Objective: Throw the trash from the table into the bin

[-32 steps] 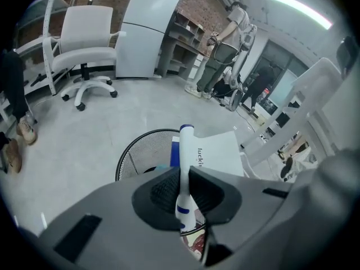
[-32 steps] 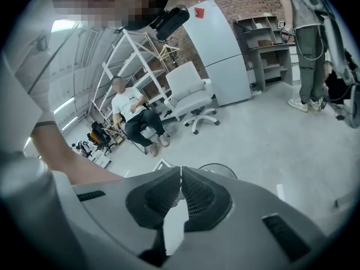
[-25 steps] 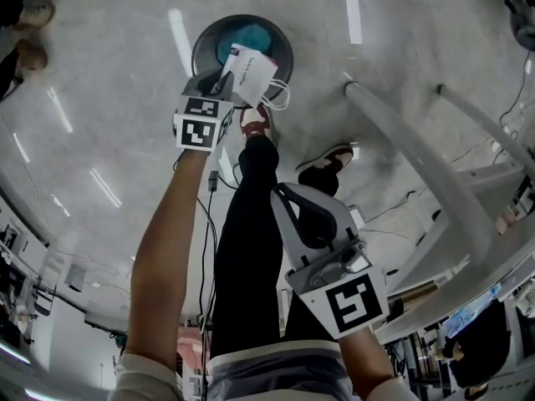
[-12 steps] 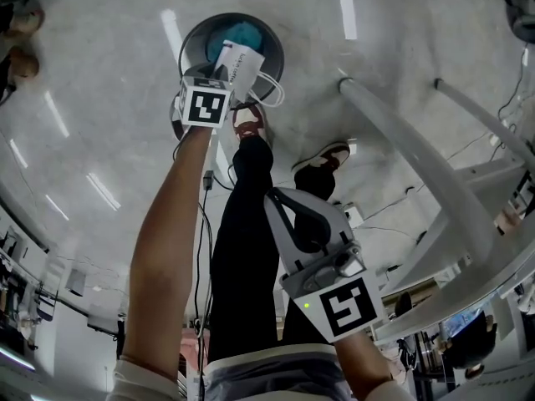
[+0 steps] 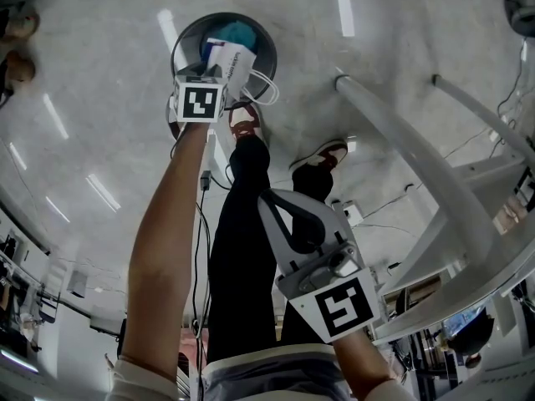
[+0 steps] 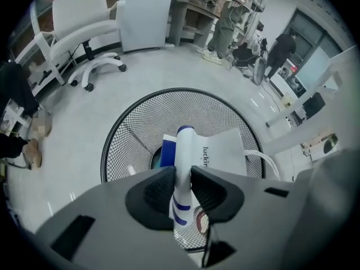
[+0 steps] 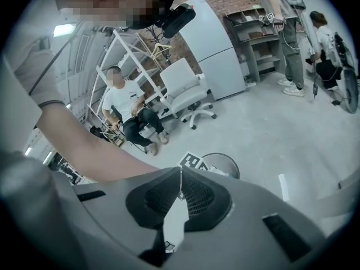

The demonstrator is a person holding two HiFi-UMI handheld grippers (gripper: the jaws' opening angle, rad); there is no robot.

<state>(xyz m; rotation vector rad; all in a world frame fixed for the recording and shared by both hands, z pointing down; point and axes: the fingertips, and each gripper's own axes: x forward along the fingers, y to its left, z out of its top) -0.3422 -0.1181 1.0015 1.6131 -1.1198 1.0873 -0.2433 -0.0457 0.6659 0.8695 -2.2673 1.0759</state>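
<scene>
A round black mesh bin [image 5: 185,47] stands on the grey floor with something blue [image 5: 242,32] inside. My left gripper [image 5: 214,72] hangs right over its mouth, pointing steeply down. A white paper bag [image 5: 237,63] with cord handles sits between its pads. In the left gripper view the bag [image 6: 222,151] hangs over the bin [image 6: 121,134], and the left gripper [image 6: 181,179] has just been opening, its pads still touching the bag's folded edge. My right gripper [image 5: 280,205] is held low beside my leg, shut and empty; the right gripper view shows its jaws [image 7: 180,176] meeting.
White table legs [image 5: 418,165] slant across the right. My leg and shoes [image 5: 242,125] stand just short of the bin. A white office chair [image 6: 84,32] sits beyond the bin. A seated person [image 7: 132,117] and other people are further off.
My left gripper has sunk with the paper bag closer over the bin's mouth, and the bag now lies further inside the rim. The right gripper has kept still.
</scene>
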